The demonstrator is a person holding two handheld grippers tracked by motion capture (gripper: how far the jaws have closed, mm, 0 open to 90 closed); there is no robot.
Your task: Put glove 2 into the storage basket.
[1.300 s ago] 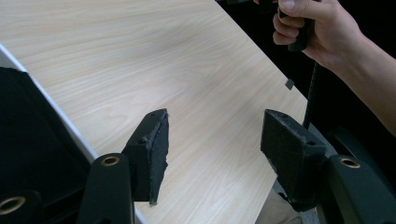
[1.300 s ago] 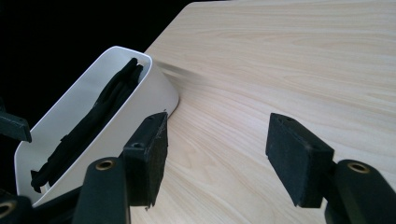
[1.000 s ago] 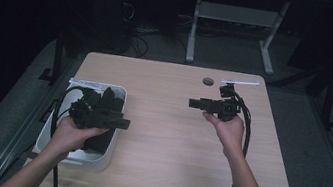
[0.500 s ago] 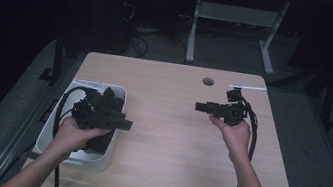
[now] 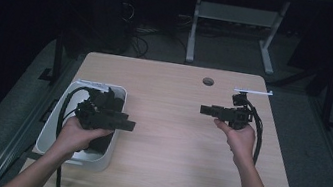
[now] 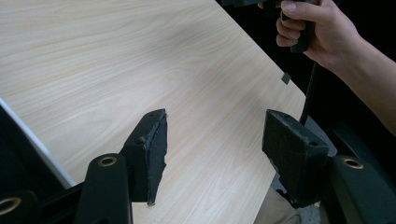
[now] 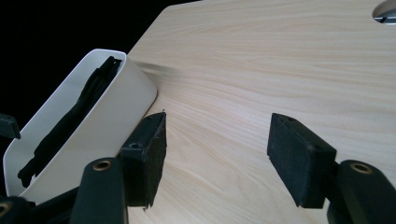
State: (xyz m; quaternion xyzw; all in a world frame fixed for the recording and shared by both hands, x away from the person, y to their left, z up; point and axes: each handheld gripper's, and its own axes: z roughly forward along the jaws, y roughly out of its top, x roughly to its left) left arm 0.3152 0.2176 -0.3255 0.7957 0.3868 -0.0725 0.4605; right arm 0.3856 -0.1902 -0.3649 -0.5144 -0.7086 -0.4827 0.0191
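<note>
Both empty, jaws apart: left gripper [image 5: 121, 124] hovers over the white bin [image 5: 57, 116], right gripper [image 5: 208, 111] well right of it; suggest lowering the left squarely onto the black item [image 7: 70, 121] inside.

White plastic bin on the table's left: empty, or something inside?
Not empty. The white plastic bin holds a black strap-like item along its inside; what it is, cannot tell.
</note>
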